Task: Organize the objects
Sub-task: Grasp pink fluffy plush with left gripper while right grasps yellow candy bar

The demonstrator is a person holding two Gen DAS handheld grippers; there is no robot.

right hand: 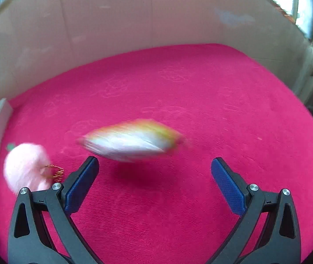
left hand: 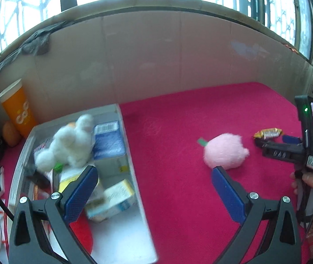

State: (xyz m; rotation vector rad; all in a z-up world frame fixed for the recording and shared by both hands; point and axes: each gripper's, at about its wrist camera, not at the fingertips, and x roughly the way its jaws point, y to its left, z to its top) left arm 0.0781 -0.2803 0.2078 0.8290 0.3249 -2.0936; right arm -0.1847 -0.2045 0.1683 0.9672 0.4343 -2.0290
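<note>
The left gripper point(left hand: 154, 177) hangs with jaws spread wide and empty, over the edge of the white box point(left hand: 132, 165). A pink toy point(left hand: 225, 151) lies on the red cloth point(left hand: 178, 132) at its 1 o'clock. The right gripper point(right hand: 155, 169) is also spread; a blurred candy point(right hand: 132, 142) lies at its 12 o'clock.

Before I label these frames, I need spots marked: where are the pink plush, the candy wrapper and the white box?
pink plush point(left hand: 224, 151), left wrist view, body middle
candy wrapper point(left hand: 268, 133), left wrist view, wrapper middle
white box point(left hand: 132, 165), left wrist view, right wall
</note>
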